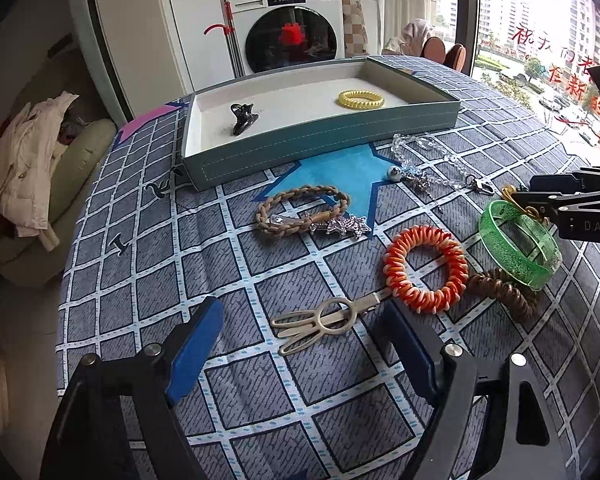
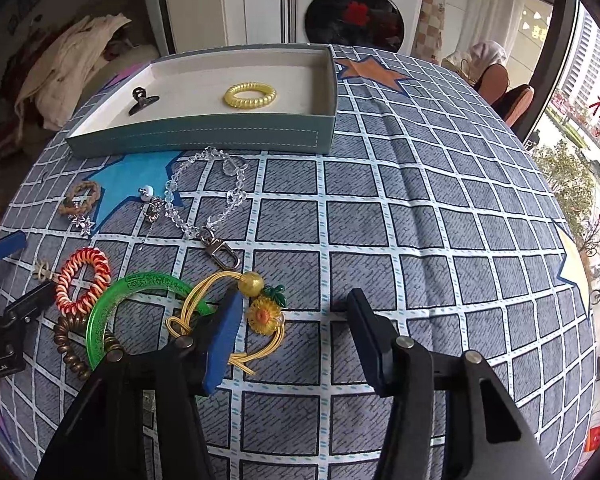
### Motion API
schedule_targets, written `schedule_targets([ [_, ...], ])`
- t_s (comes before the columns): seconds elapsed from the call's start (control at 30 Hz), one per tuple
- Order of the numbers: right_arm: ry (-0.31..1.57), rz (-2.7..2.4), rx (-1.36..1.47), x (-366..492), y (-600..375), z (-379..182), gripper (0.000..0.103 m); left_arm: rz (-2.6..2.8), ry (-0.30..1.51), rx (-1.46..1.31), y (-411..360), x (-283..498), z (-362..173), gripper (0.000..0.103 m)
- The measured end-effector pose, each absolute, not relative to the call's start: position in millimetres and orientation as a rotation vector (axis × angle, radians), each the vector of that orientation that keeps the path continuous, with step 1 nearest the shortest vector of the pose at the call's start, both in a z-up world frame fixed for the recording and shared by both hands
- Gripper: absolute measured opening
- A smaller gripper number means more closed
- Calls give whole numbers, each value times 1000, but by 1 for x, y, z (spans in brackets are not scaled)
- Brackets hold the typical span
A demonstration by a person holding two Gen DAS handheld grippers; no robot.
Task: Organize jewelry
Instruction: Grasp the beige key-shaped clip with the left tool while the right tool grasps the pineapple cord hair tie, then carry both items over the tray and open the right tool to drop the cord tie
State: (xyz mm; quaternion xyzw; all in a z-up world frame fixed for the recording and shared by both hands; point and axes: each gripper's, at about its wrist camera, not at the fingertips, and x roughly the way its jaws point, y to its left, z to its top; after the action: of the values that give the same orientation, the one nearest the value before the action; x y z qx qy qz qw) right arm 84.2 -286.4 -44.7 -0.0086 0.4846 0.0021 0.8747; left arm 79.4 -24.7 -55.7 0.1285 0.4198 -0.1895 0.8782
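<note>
A teal tray (image 1: 320, 142) (image 2: 204, 136) at the back of the table holds a yellow coil hair tie (image 1: 361, 99) (image 2: 250, 96) and a black claw clip (image 1: 242, 117) (image 2: 142, 100). My left gripper (image 1: 300, 320) is open, low over a beige metal hair clip (image 1: 320, 322). My right gripper (image 2: 296, 312) is open, its left finger beside a sunflower charm on a yellow cord (image 2: 262, 314). It also shows in the left wrist view (image 1: 540, 204). Nearby lie an orange coil tie (image 1: 426, 270) (image 2: 83, 280), a green bangle (image 1: 520, 244) (image 2: 140, 308) and a brown coil tie (image 1: 504, 292).
On the checked blue cloth (image 2: 420, 220) also lie a braided brown bracelet (image 1: 302, 210), a silver star clip (image 1: 346, 226) and a clear bead chain with a clasp (image 1: 440, 164) (image 2: 208, 200). A sofa with clothes (image 1: 28, 160) stands left, a washing machine (image 1: 292, 36) behind.
</note>
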Motion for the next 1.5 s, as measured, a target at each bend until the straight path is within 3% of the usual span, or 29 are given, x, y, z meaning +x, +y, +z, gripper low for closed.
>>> schedule_targets([
  [0.2,1019,29,-26,84,-283,-43,51,-464,910,215,-23,80,-55,77],
  [0.4,1024,63,-48,83,-271,-42,24,-472,900,241,-28,75,-54,72],
  [0.43,1024,62,-50,83,-269,-42,21,-474,897,244,-29,75,-54,66],
  [0.5,1020,52,-57,83,-267,-42,21,-475,881,267,-31,72,-52,56],
  [0.6,1018,41,-34,81,-270,-41,20,-476,881,270,-31,73,-52,54],
  [0.7,1015,31,-8,78,-274,-41,20,-470,877,256,-31,73,-50,45],
  [0.8,1006,24,18,75,-280,-38,20,-472,900,208,-24,78,-49,26],
  [1.5,909,70,109,77,-281,8,20,-449,883,6,11,89,-17,25],
])
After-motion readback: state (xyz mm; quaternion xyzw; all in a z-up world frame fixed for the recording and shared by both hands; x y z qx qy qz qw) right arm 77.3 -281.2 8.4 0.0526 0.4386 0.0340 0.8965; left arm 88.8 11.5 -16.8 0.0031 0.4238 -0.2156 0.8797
